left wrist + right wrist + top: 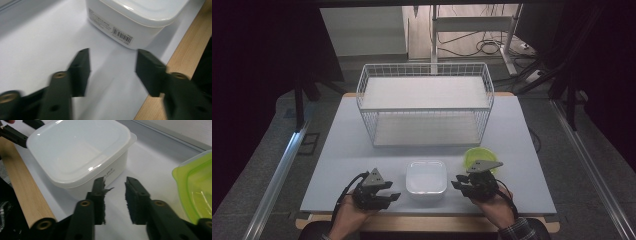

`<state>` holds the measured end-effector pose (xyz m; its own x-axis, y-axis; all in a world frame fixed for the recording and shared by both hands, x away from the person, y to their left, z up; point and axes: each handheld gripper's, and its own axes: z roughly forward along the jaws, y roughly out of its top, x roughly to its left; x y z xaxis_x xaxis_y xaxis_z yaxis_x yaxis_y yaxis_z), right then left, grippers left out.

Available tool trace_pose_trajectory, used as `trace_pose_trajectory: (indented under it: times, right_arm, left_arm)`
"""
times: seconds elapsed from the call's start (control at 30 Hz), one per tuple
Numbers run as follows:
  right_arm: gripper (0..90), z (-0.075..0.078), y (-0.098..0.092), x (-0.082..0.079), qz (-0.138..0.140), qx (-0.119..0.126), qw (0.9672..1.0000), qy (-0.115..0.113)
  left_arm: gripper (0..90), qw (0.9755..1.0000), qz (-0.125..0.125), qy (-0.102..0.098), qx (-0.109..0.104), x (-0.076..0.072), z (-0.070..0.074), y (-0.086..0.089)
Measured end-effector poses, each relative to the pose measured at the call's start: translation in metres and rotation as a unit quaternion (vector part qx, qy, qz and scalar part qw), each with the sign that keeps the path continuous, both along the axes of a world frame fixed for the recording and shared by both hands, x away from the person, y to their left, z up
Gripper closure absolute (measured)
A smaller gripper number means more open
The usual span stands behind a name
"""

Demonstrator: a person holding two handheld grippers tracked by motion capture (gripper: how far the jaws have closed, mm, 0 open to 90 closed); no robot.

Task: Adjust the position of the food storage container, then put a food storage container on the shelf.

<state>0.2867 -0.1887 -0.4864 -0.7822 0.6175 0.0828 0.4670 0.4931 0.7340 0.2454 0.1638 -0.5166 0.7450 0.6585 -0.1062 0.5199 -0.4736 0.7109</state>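
Note:
A white square lidded container (426,177) sits near the table's front edge, between my two grippers. My left gripper (395,191) is just left of it, open, jaws pointing at its side (117,30) with nothing between them (112,70). My right gripper (456,182) is just right of the container, open with a narrow gap (115,195), empty, its tips close to the container's wall (75,152). A lime-green round container (478,158) lies right behind the right gripper, and its rim (195,185) is to the right in the right gripper view.
A white wire basket rack (425,102) with two shelves stands at the back of the table (342,150). A wooden strip (22,190) runs along the table's front edge. Cables and a metal frame (472,30) lie on the floor beyond.

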Motion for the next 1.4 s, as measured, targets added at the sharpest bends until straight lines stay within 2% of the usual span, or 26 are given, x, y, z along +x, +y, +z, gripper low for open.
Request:
trace_pose_trajectory:
  times: [0.03, 0.13, 0.17, 0.2, 0.23, 0.27, 0.37, 0.43, 0.5, 0.6, 0.7, 0.83, 0.93, 1.0, 1.03, 1.13, 1.2, 1.23, 1.4]
  right_arm:
    - [57.0, 0.0, -0.001, -0.001, 0.003, -0.001, 1.0, -0.004]
    - [48.9, -0.001, -0.003, -0.004, 0.01, 0.003, 0.9999, 0.001]
    - [48.9, -0.001, -0.003, -0.004, 0.01, 0.003, 0.9999, 0.001]
    - [44.6, -0.002, -0.004, -0.005, 0.013, 0.005, 0.9999, 0.003]
    - [44.6, -0.002, -0.004, -0.005, 0.013, 0.005, 0.9999, 0.003]
    - [39.9, -0.003, -0.005, -0.005, 0.019, 0.011, 0.9998, 0.004]
    - [34.6, -0.003, -0.004, -0.005, 0.023, 0.018, 0.9995, 0.005]
    - [28.5, -0.002, -0.003, -0.005, 0.029, 0.027, 0.9992, 0.001]
    - [26.5, -0.002, -0.002, -0.005, 0.031, 0.029, 0.9991, -0.001]
    - [19.4, -0.002, 0.001, -0.005, 0.039, 0.038, 0.9985, -0.003]
    - [17.3, -0.002, 0.003, -0.005, 0.039, 0.038, 0.9985, -0.004]
    - [15.6, -0.001, 0.005, -0.004, 0.036, 0.039, 0.9985, -0.009]
    - [11.7, 0.001, 0.007, -0.002, 0.029, 0.04, 0.9988, -0.002]
    - [6.2, 0.004, 0.01, 0.0, 0.032, 0.046, 0.9984, 0.012]
    - [6.2, 0.004, 0.01, 0.0, 0.032, 0.046, 0.9984, 0.012]
    - [6.4, 0.006, 0.013, 0.001, 0.03, 0.055, 0.9978, 0.019]
    - [8.0, 0.007, 0.015, 0.002, 0.028, 0.048, 0.9983, 0.019]
    - [12.4, 0.007, 0.017, 0.004, 0.025, 0.042, 0.9985, 0.023]
    - [20.0, 0.007, 0.019, 0.01, 0.012, 0.04, 0.9981, 0.044]
  left_arm:
    - [33.5, 1.0, 0.001, -0.002, -0.003, -0.001, 0.0, 0.002]
    - [27.2, 0.9999, 0.003, 0.004, -0.009, -0.002, -0.001, 0.005]
    - [27.2, 0.9999, 0.004, 0.005, -0.01, -0.003, -0.001, 0.007]
    - [20.2, 0.9999, 0.005, 0.005, -0.013, -0.004, 0.0, 0.009]
    - [17.4, 0.9999, 0.005, 0.005, -0.013, -0.004, 0.0, 0.009]
    - [15.3, 0.9997, 0.006, 0.0, -0.024, -0.004, 0.001, 0.01]
    - [10.8, 0.9993, 0.004, -0.007, -0.036, -0.004, 0.002, 0.011]
    - [7.2, 0.9989, 0.001, -0.026, -0.038, -0.004, 0.001, 0.01]
    - [6.7, 0.9986, 0.0, -0.031, -0.044, -0.004, 0.0, 0.01]
    - [4.7, 0.9971, 0.003, -0.039, -0.066, -0.003, -0.001, 0.01]
    - [4.2, 0.9968, 0.006, -0.042, -0.068, -0.001, 0.0, 0.009]
    - [5.5, 0.9978, 0.006, -0.029, -0.06, 0.003, 0.003, 0.006]
    - [5.6, 0.998, 0.003, -0.014, -0.061, 0.007, 0.007, 0.002]
    - [5.7, 0.9987, 0.006, -0.017, -0.048, 0.01, 0.012, -0.002]
    - [5.5, 0.9987, 0.006, -0.017, -0.048, 0.01, 0.012, -0.002]
    - [8.0, 0.9976, 0.006, -0.011, -0.068, 0.013, 0.015, -0.002]
    - [9.1, 0.9977, 0.003, -0.011, -0.067, 0.015, 0.016, -0.002]
    - [10.7, 0.9976, 0.003, -0.015, -0.067, 0.018, 0.017, -0.003]
    - [13.1, 0.9968, -0.002, -0.013, -0.079, 0.028, 0.019, -0.005]
